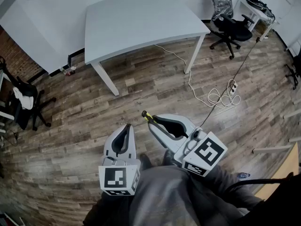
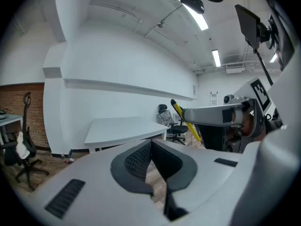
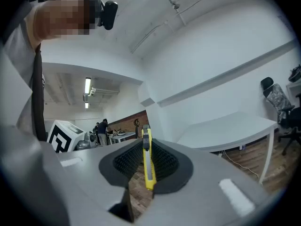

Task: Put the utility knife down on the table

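Note:
A yellow utility knife [image 1: 146, 115] is clamped between the jaws of my right gripper [image 1: 152, 122], its dark tip sticking out past the fingertips. In the right gripper view the knife [image 3: 148, 166] stands on edge in the right gripper [image 3: 146, 144], which is shut on it. My left gripper [image 1: 127, 126] is just to the left, shut with nothing in it. The left gripper view shows the left gripper [image 2: 151, 144] closed, and the knife [image 2: 184, 120] off to the right. The white table [image 1: 141, 22] stands well ahead, bare on top. Both grippers hang over the wooden floor, short of the table.
Beyond the table's right corner is a black office chair [image 1: 231, 29]. A white cable and power strip [image 1: 221, 95] lie on the floor to the right of the table legs. Another chair [image 1: 23, 102] and a brick wall are at the far left.

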`<state>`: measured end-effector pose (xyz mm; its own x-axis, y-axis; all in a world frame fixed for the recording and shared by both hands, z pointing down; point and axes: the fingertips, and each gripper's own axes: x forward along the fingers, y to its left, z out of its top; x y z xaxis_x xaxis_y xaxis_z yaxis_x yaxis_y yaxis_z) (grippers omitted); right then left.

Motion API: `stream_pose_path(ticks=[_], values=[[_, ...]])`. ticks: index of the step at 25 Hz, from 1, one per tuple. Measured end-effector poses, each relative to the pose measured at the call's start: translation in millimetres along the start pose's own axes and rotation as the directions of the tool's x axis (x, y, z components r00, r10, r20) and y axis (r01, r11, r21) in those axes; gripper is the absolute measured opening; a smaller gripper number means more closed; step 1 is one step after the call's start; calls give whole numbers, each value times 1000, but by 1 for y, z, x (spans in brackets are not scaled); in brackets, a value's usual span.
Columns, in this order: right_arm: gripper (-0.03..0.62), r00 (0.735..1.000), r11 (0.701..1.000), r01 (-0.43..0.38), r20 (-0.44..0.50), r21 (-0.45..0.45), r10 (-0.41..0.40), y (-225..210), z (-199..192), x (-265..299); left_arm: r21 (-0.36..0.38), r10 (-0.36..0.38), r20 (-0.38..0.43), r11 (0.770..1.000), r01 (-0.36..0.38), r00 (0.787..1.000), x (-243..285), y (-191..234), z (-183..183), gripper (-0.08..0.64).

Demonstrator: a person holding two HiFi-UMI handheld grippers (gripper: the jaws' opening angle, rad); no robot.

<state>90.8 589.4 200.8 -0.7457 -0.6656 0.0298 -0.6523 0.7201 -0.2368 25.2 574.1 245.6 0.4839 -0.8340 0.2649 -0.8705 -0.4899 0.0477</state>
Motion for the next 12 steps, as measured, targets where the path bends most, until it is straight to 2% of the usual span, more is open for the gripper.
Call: stream_pose_path(ticks=[12], values=[[57, 1000, 1000, 6, 27, 27, -7, -19, 3, -23, 19, 0, -22, 1000, 0, 1000, 10, -26, 0, 3]])
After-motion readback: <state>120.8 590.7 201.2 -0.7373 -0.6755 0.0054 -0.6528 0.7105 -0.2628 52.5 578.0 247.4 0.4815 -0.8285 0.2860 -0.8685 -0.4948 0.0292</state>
